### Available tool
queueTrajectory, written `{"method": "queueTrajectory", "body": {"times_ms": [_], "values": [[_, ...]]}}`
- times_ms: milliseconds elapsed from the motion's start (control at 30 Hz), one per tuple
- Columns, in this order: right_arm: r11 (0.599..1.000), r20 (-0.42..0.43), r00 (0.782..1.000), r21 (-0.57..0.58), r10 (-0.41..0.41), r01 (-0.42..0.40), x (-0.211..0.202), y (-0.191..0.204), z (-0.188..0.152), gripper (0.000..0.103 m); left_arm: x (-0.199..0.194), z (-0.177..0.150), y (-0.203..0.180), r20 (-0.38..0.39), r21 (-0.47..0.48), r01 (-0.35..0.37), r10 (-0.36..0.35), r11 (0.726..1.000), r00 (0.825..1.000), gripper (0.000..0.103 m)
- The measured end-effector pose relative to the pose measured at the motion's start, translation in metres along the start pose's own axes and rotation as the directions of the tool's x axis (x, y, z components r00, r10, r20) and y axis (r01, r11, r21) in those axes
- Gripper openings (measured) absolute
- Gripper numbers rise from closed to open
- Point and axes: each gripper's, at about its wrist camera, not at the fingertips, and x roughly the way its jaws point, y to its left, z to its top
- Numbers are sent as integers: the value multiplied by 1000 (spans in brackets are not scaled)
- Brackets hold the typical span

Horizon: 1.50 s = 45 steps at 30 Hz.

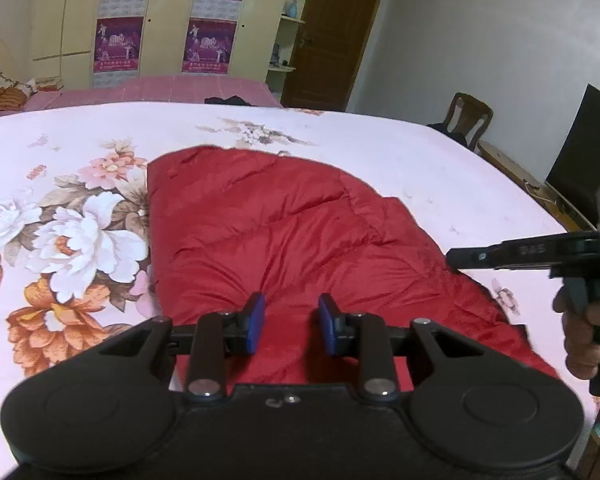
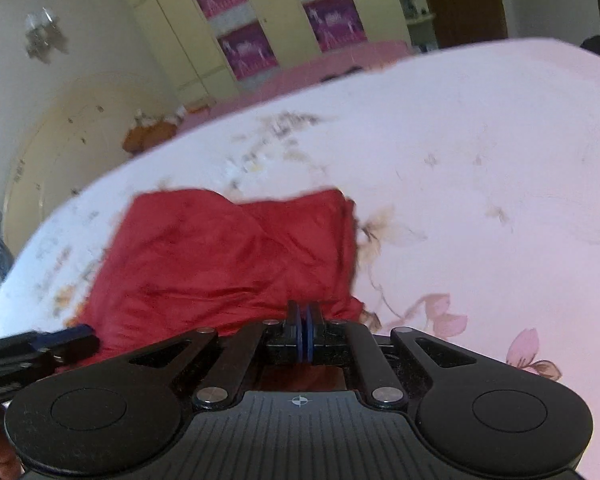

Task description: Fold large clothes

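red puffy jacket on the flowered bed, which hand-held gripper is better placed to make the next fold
Probably the left hand-held gripper: it is open, directly over the near edge of the red quilted puffy jacket. The right hand-held gripper looks shut at the jacket's side edge; whether it pinches fabric is unclear.

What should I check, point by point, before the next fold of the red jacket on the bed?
1. Left gripper open above the red jacket: ok.
2. Right gripper fingers closed: ok.
3. Fabric caught between the right fingers: cannot tell; they sit at the jacket's near edge.
4. Jacket lying wholly on the floral bedsheet: ok.
5. Jacket smooth: not ok, creases show.
6. Grippers apart from each other: ok.
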Motion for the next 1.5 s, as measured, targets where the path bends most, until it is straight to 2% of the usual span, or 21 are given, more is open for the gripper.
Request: {"method": "queueTrajectory", "body": {"times_ms": [100, 200, 300, 400, 500, 567, 667, 767, 800, 900, 967, 1000, 1033, 1067, 1100, 1167, 1200, 1233, 1400, 1467, 1500], "values": [[999, 35, 998, -16, 43, -43, -24, 14, -7, 4, -21, -3, -4, 36, -4, 11, -10, 1000, 999, 28], [994, -7, 996, -60, 88, -88, -27, 27, -27, 4, -28, -16, -8, 23, -1, 31, -31, 1000, 999, 29], [994, -72, 997, -106, 24, -32, -8, 29, -49, 4, -18, -30, -8, -5, 9, 25, -25, 1000, 1000, 30], [996, -66, 998, -83, 16, -21, -15, 33, -47, 4, -25, -26, -10, -12, 7, 17, -17, 1000, 1000, 28], [992, -28, 996, -94, 79, -81, -43, 38, -46, 4, -44, -28, -8, 16, -7, 37, -37, 999, 999, 28], [986, -20, 992, -102, 128, -129, -59, 39, -54, 4, -50, -36, -8, 8, 11, 24, -24, 1000, 1000, 28], [978, -64, 983, -102, 174, -180, -63, 35, -68, 4, -52, -48, -7, -17, 17, 17, -17, 1000, 1000, 28], [984, -152, 986, -152, 74, -98, -39, 36, -86, 4, -44, -56, -7, -45, 15, 15, -14, 1000, 999, 29], [986, -158, 984, -133, 76, -98, -35, 34, -87, 4, -41, -55, -7, -52, 13, 12, -11, 1000, 999, 29], [993, -98, 991, -65, 95, -101, -45, 28, -72, 4, -45, -43, 0, -39, -21, 14, -15, 1000, 999, 29], [996, -23, 996, 16, 85, -85, -54, 17, -57, 5, -50, -36, 13, 8, -78, 4, -4, 997, 1000, 46], [996, -4, 998, 57, 67, -67, -52, 9, -49, 29, -48, -32, 22, 25, -107, 2, 1, 994, 1000, 54], [994, 16, 999, 98, 51, -52, -48, 1, -39, 80, -44, -27, 29, 34, -131, -2, 6, 991, 999, 71], [988, 51, 997, 143, 50, -56, -43, -8, -32, 89, -39, -23, 38, 47, -161, -2, 9, 987, 999, 79], [979, 59, 996, 186, 73, -83, -36, -16, -25, 90, -32, -19, 47, 47, -201, 15, -6, 979, 999, 79], [951, 64, 991, 282, 115, -128, -19, -34, -14, 89, -13, -12, 64, 15, -281, 45, -42, 959, 999, 71], [938, 60, 989, 313, 137, -149, -11, -39, -10, 83, -6, -10, 69, 3, -302, 51, -53, 952, 999, 69], [926, 49, 988, 344, 146, -154, -1, -44, -8, 79, -1, -9, 73, -2, -318, 51, -55, 947, 999, 69], [854, -10, 982, 495, 187, -158, 31, -71, -14, 79, 20, -14, 89, -23, -429, 88, -108, 899, 994, 74], [837, -8, 981, 524, 192, -159, 33, -78, -16, 64, 24, -18, 93, -23, -443, 94, -116, 892, 993, 72], [812, -16, 974, 555, 227, -180, 33, -81, -17, 44, 24, -19, 93, -23, -443, 104, -127, 890, 992, 69]]}}
